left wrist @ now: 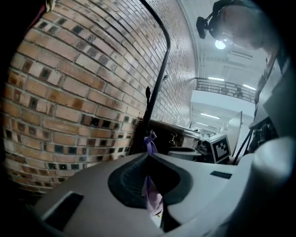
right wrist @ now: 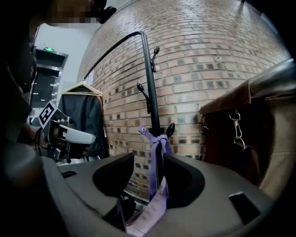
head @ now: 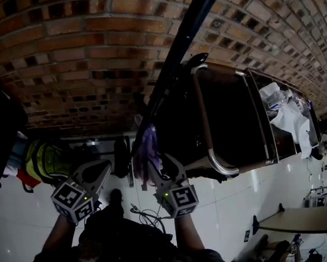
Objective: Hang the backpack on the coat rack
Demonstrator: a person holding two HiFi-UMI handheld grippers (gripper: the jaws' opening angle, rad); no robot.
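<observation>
- Left tongs [left wrist: 148, 156] are pinched shut on the purple fabric backpack [left wrist: 151, 196].
- Right tongs [right wrist: 150, 159] are spread wide, with the strap [right wrist: 159, 139] between them, ungripped.
- The backpack hangs by that strap from the black metal coat rack [right wrist: 149, 78].

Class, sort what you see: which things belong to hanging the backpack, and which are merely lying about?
Belongs: coat rack; purple backpack.
Lying about: brown cart; dark garment on a hanger; yellow-green bundle; floor cable.
</observation>
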